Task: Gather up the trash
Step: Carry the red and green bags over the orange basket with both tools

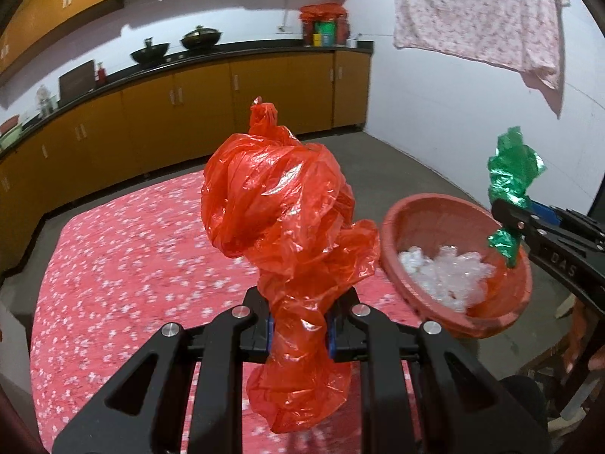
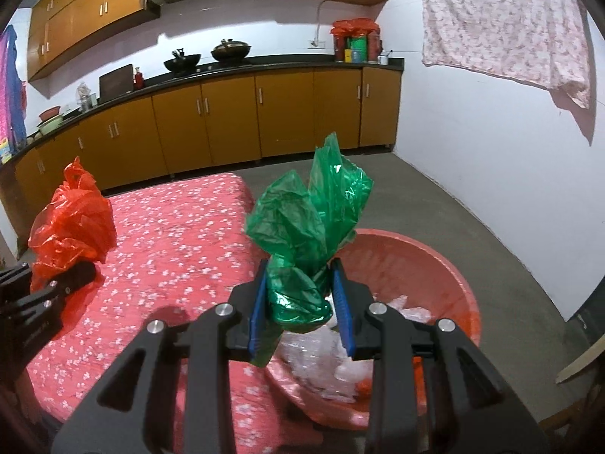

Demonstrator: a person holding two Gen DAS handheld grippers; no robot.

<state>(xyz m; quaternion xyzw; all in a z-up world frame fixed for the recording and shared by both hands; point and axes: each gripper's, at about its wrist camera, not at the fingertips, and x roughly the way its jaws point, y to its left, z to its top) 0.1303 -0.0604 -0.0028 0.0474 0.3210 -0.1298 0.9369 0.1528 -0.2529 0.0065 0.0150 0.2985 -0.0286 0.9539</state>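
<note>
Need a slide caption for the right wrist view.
Right gripper holds a crumpled green plastic bag above the red basin, beside the floral-covered table.

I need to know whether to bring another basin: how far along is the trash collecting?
Done: clear crumpled plastic already lies in the red basin. In hand: the left claw grips a red plastic bag, the right claw a green plastic bag. Left: dropping both in. No other trash shows on the flowered cloth.

My left hand-held gripper [image 1: 300, 331] pinches a crumpled red bag [image 1: 280, 204]; my right one [image 2: 300, 302] pinches a crumpled green bag [image 2: 310, 223] above the red basin [image 2: 446, 261] holding clear plastic [image 2: 329, 355].
</note>
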